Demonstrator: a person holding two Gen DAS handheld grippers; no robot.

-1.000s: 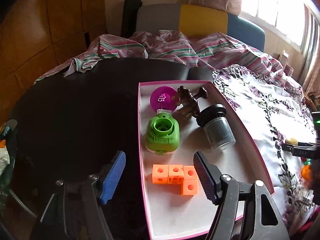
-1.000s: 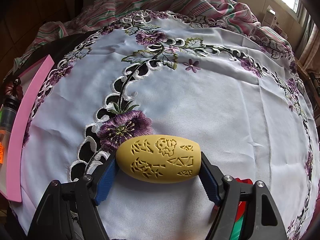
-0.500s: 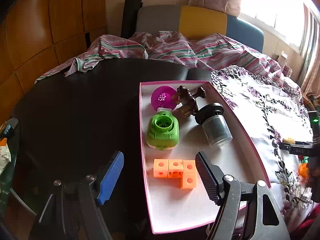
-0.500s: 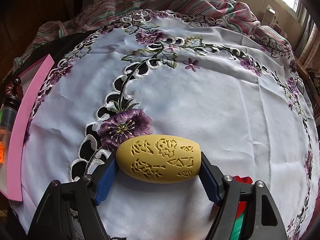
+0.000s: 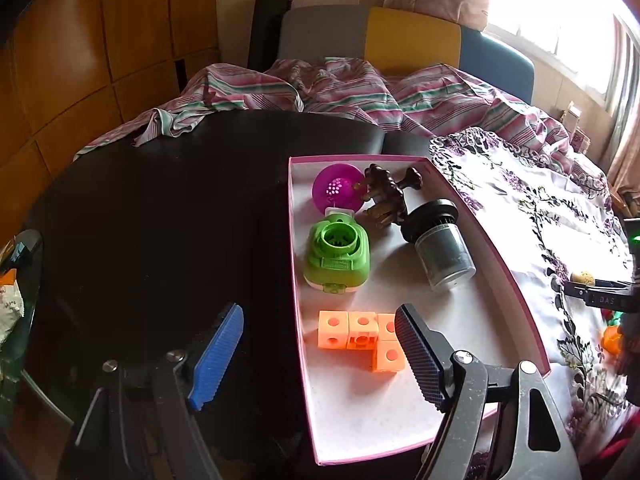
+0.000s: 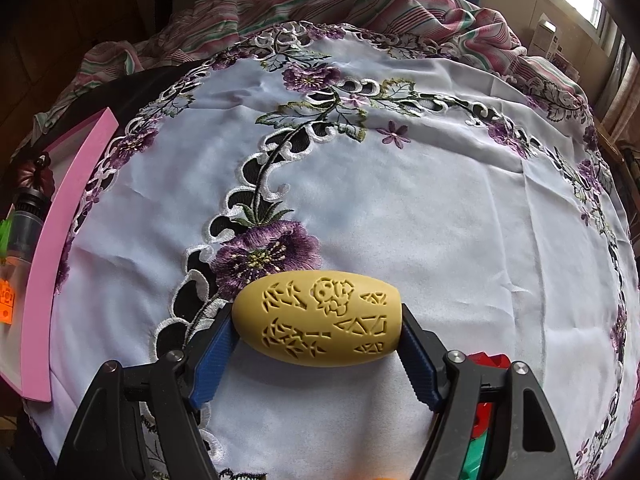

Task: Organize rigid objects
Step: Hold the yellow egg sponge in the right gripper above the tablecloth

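My left gripper (image 5: 319, 314) hovers over the near end of a pink-rimmed tray (image 5: 502, 268), its jaws opening and pressing on nothing. Below them an L of orange cubes (image 5: 360, 330) lies on the tray floor. The tray also holds a green toy (image 5: 338, 256), a purple ball (image 5: 336, 190), a brown figurine (image 5: 386, 196) and a black-lidded jar (image 5: 440, 248) on its side. My right gripper (image 6: 316, 318) is shut on a yellow carved barrel (image 6: 320, 344), gripped by its two ends just above the embroidered cloth (image 6: 400, 200).
The tray sits on a round black table (image 5: 160, 220), beside the white flowered cloth. The tray's pink wall (image 6: 60, 240) lies left of the right gripper. Striped fabric (image 5: 320, 88) and a chair stand behind. A red and green item (image 6: 486, 362) shows under the right gripper.
The left gripper's jaws have spread a little wider over the orange cubes. The right gripper and the yellow barrel have not moved.
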